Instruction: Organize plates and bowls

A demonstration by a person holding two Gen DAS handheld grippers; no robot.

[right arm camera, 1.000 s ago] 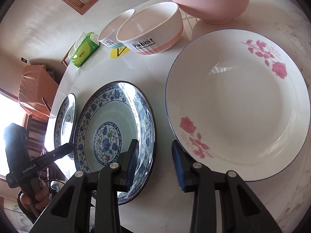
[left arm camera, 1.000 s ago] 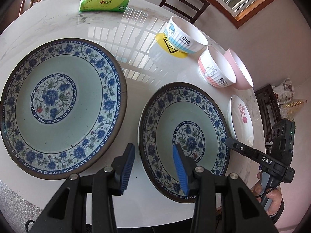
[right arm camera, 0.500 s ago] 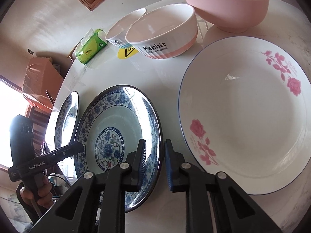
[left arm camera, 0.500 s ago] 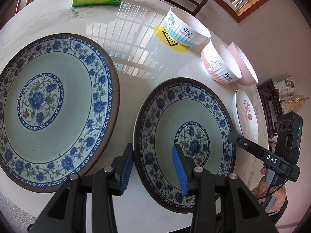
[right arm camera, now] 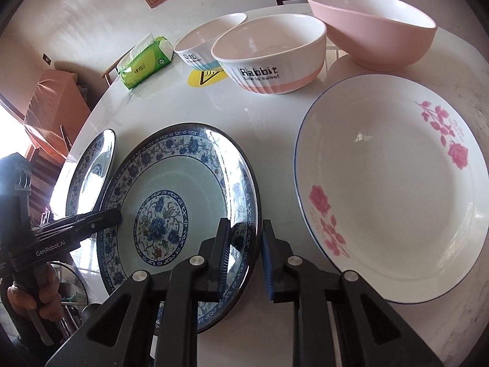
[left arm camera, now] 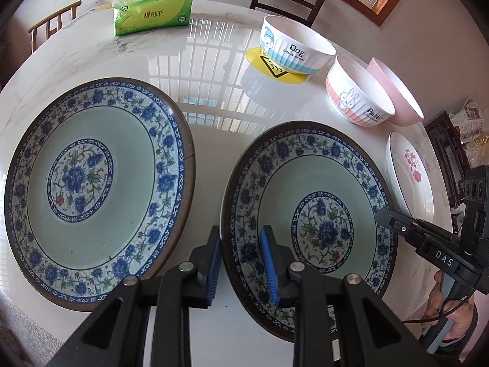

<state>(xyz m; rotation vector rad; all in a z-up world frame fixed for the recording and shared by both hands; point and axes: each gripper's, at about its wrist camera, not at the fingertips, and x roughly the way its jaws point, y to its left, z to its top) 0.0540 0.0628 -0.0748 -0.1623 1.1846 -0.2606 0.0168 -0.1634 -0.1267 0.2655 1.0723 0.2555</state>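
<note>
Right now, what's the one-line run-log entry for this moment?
left gripper: just been closing, astride rim of middle blue plate | right gripper: just closed on its opposite rim

1. A bare strip of counter [left arm camera: 207, 159] runs between the large blue-patterned plate [left arm camera: 91, 189] and the smaller blue-patterned plate [left arm camera: 308, 214]; it narrows toward the near edge, where one pad of the left hand-held gripper [left arm camera: 241, 263] fills it.
2. A broad bare area lies behind both plates, up to the green tissue pack [left arm camera: 152, 15].
3. On the right, the Dog bowl [left arm camera: 296, 52], Rabbit bowl [left arm camera: 357, 98] and pink bowl [left arm camera: 397, 94] stand in a tight row with no visible gaps.
4. Between the smaller plate and the rose plate [right arm camera: 391, 189] is a clear strip of counter; the outer pad of the right hand-held gripper [right arm camera: 244, 257] stands at its near end.
</note>
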